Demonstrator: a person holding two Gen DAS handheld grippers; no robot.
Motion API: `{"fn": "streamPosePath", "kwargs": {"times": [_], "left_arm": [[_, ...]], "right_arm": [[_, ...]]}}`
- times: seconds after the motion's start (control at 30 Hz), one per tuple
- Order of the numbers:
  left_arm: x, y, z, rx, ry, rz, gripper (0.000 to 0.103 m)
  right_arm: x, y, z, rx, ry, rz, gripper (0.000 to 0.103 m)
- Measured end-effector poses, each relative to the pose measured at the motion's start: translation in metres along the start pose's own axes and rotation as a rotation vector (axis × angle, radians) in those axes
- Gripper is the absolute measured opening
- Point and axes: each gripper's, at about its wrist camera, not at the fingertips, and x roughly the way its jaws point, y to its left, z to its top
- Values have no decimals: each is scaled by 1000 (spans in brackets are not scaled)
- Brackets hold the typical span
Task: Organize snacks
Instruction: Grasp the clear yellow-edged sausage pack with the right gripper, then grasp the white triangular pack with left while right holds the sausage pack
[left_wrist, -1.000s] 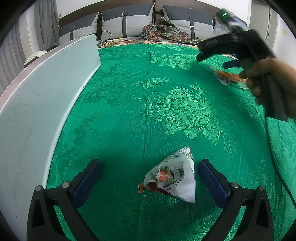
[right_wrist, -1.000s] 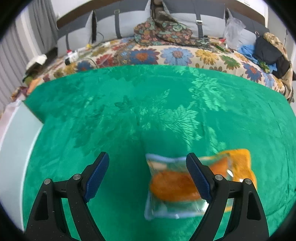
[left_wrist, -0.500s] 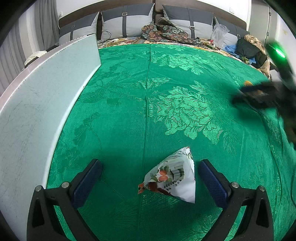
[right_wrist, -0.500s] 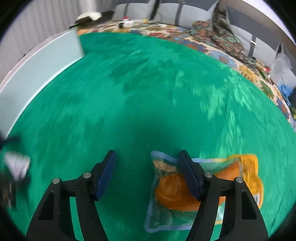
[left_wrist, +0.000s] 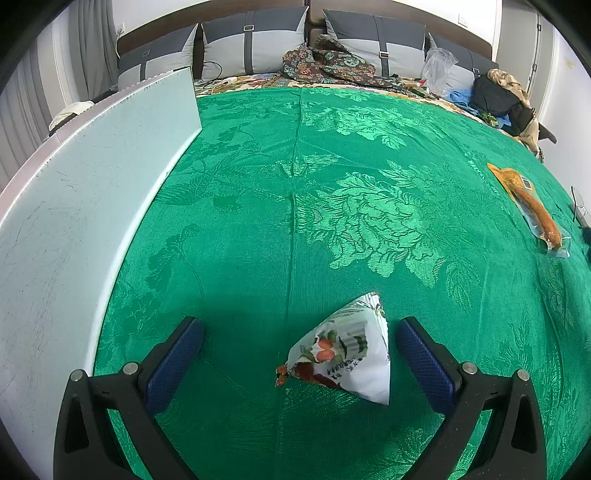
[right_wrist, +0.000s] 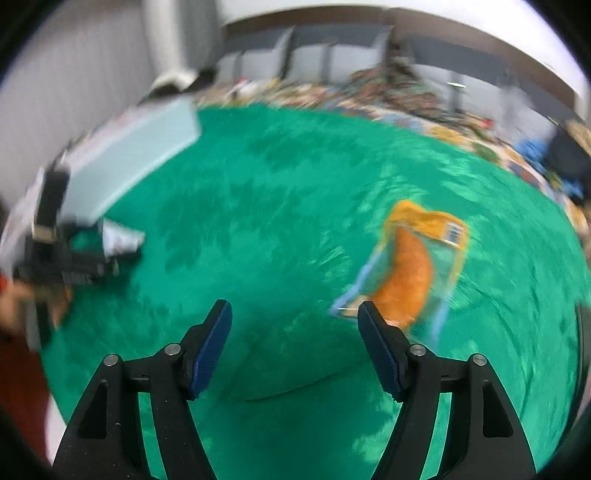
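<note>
Since the earlier frames, right tongs (right_wrist: 293, 341) have left the orange snack packet (right_wrist: 410, 273) they straddled and swung leftward; the packet now lies flat on the green bedspread (right_wrist: 280, 192), ahead and to the right, its near end just behind the right finger, contact not determinable through motion blur. Right tongs: jaws apart, holding nothing. Left tongs (left_wrist: 295, 354): unchanged in place, jaws wide apart, holding nothing, set to either side of the white triangular snack bag (left_wrist: 345, 356), which rests on the bedspread nearer the right-hand finger, touching neither. Same orange packet seen from the left wrist at the far right of the bedspread (left_wrist: 532, 206), well apart from the white bag. Pale board (left_wrist: 74, 221) along the left edge of the bedspread; pillows (left_wrist: 255, 46) and loose clothing beyond. Step in hand, by judgement: pick-up of the white bag by the left tongs, not yet closed; the right tongs appear to be in transit, destination unclear. Next move calls for: closing the left jaws squarely on the bag's body, the tongs shifted a little rightward to centre it first, since the puffed, slippery bag could squirt aside; then carrying it toward the other snack, or wherever the snacks are to be gathered.
</note>
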Motion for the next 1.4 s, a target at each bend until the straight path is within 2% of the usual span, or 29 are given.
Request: {"fn": "streamPosePath", "kwargs": {"times": [0.07,0.13,0.2,0.23,0.27,0.33,0.43,0.5,0.53,0.57,0.63,0.67,0.7,0.73,0.77,0.83,0.87,0.9,0.97,1.03,1.07,1.13,1.23,1.3,1.37,1.4], "left_arm": [[0,0,0,0,0,0,103],[0,-1,0,0,0,0,103],[0,-1,0,0,0,0,103],[0,-1,0,0,0,0,103],[0,-1,0,0,0,0,103],[0,-1,0,0,0,0,103],[0,0,0,0,0,-1,103],[0,0,1,0,0,-1,103],[1,-1,0,1,0,-1,103],[0,-1,0,0,0,-1,103],[1,-1,0,1,0,-1,103],[1,-1,0,1,1,-1,103],[0,-1,0,0,0,-1,103],[0,-1,0,1,0,-1,103],[0,-1,0,1,0,-1,103],[0,-1,0,1,0,-1,103],[0,-1,0,0,0,-1,103],[2,-1,2,0,1,-2,103],[1,-1,3,1,0,-3,103],[1,-1,3,3,0,-5,103],[1,-1,3,4,0,-3,103],[1,0,3,4,0,-2,103],[1,0,3,4,0,-2,103],[1,1,3,4,0,-2,103],[1,0,2,4,0,-2,103],[1,0,2,4,0,-3,103]], "right_arm": [[-12,-22,2,155,-41,-21,75],[-16,-47,5,308,-42,-42,75],[-7,-79,11,477,37,-93,75],[-2,-85,13,510,70,-114,76],[11,-93,19,549,141,-143,76],[32,-94,28,594,202,-128,77],[75,-79,38,585,337,-159,80],[101,-53,49,449,371,-268,93],[112,-44,51,390,400,-322,95],[115,-39,54,367,361,-328,95],[120,-41,53,379,342,-302,94],[120,-42,52,362,345,-305,89],[118,-43,51,346,349,-294,78],[113,-45,51,339,346,-280,77],[108,-49,48,351,349,-243,73],[93,-61,46,385,321,-182,59],[86,-65,49,410,303,-170,37],[79,-72,47,457,308,-140,32],[72,-84,41,517,310,-74,32],[69,-93,28,563,317,-23,32],[69,-100,19,615,315,32,34],[65,-99,14,653,315,45,39],[64,-86,20,607,317,-2,50],[78,-77,29,572,347,-25,65],[82,-69,37,517,335,-87,75],[87,-64,41,485,329,-127,77]]}}
